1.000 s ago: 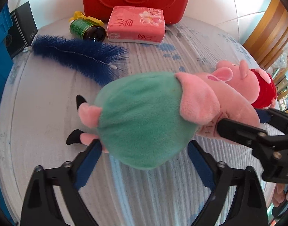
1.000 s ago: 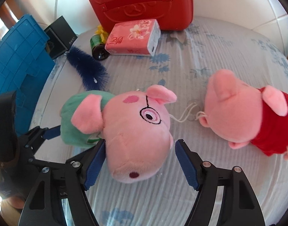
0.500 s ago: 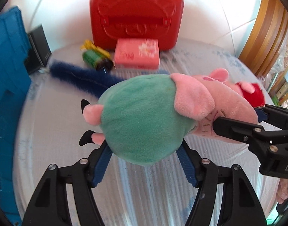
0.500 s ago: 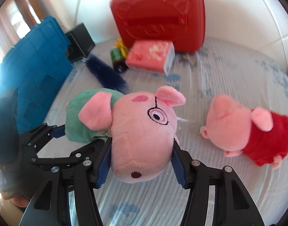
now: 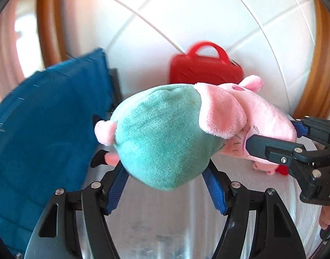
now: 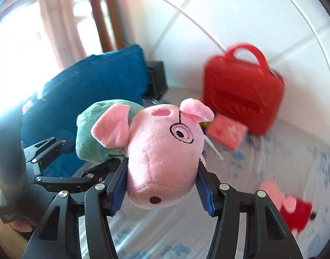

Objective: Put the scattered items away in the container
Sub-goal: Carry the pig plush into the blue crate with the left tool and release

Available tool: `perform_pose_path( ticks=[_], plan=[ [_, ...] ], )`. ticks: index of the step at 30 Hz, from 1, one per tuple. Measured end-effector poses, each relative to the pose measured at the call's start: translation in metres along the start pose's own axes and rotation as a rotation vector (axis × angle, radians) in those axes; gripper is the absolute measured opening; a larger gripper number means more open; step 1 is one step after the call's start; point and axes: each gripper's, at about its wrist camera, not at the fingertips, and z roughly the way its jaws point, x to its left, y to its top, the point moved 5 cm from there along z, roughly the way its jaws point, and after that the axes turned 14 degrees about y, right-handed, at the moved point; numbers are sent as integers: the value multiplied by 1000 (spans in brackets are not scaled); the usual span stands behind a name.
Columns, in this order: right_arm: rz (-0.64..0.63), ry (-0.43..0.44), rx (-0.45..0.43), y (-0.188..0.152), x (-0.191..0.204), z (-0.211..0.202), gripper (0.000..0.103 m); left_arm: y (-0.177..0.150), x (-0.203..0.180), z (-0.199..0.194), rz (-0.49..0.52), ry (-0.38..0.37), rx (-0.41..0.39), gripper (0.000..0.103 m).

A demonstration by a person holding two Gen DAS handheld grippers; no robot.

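Left wrist view: my left gripper and right gripper both clamp the green-bodied pink plush pig; nothing looks binned yet.

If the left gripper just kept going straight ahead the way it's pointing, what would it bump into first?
It already holds the green-dressed pig plush between its fingers, so nothing sits nearer. Beyond the toy, the red case against the wall looks roughly in line, though depth is hard to judge here.
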Motion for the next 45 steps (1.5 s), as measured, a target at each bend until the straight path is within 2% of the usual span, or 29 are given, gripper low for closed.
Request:
perform_pose_path(
  ticks=[5,9,14,19,23,29,36,41,45],
  plan=[
    [-142,64,-43,61,79,9,57,34,87,-36,-50,105,-86,68],
    [-211,88,-88,105,149,29,57,58,166,-45,-56,150,-103,68],
    [-196,111,-80,163,218,87,57,88,257,-24,13,191,-31,69],
    [-133,103,7,208,250,165,57,102,327,35,16,165,83,69],
    [-111,69,97,222,255,227,57,90,352,87,-22,144,197,69],
    [-11,75,266,195,245,292,57,48,357,141,-21,104,378,68],
    [35,47,367,171,236,314,61,43,354,159,26,105,421,70],
    [-25,-29,370,161,244,322,64,36,355,168,48,126,439,70],
    [-27,-40,359,161,242,319,66,35,357,168,19,113,432,72]
  ],
)
